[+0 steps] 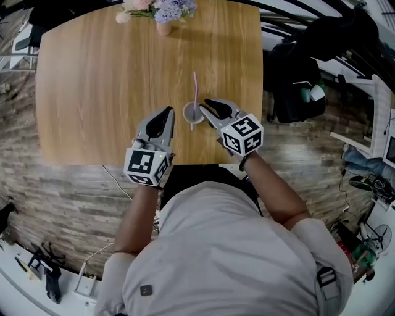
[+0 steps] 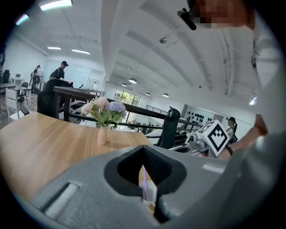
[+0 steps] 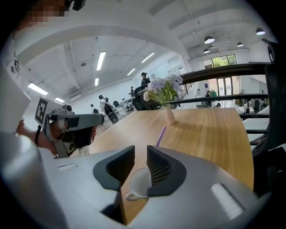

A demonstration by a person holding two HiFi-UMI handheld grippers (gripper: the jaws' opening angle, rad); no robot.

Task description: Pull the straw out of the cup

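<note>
A small white cup (image 1: 191, 113) stands on the wooden table (image 1: 99, 86) near its front edge, with a purple straw (image 1: 195, 89) sticking up out of it. My right gripper (image 1: 208, 103) is at the cup's right side, open by a narrow gap with nothing between its jaws. In the right gripper view (image 3: 140, 150) the cup (image 3: 139, 181) shows below the jaws and the straw (image 3: 160, 135) rises beyond them. My left gripper (image 1: 169, 111) is shut, empty, just left of the cup. Through its closed jaws (image 2: 143, 150) I see the cup (image 2: 151, 193) and straw (image 2: 145, 184).
A vase of flowers (image 1: 162, 12) stands at the table's far edge, also in the left gripper view (image 2: 103, 129). A black chair with a bag (image 1: 296, 74) is beyond the table's right edge. The person's body is against the near edge.
</note>
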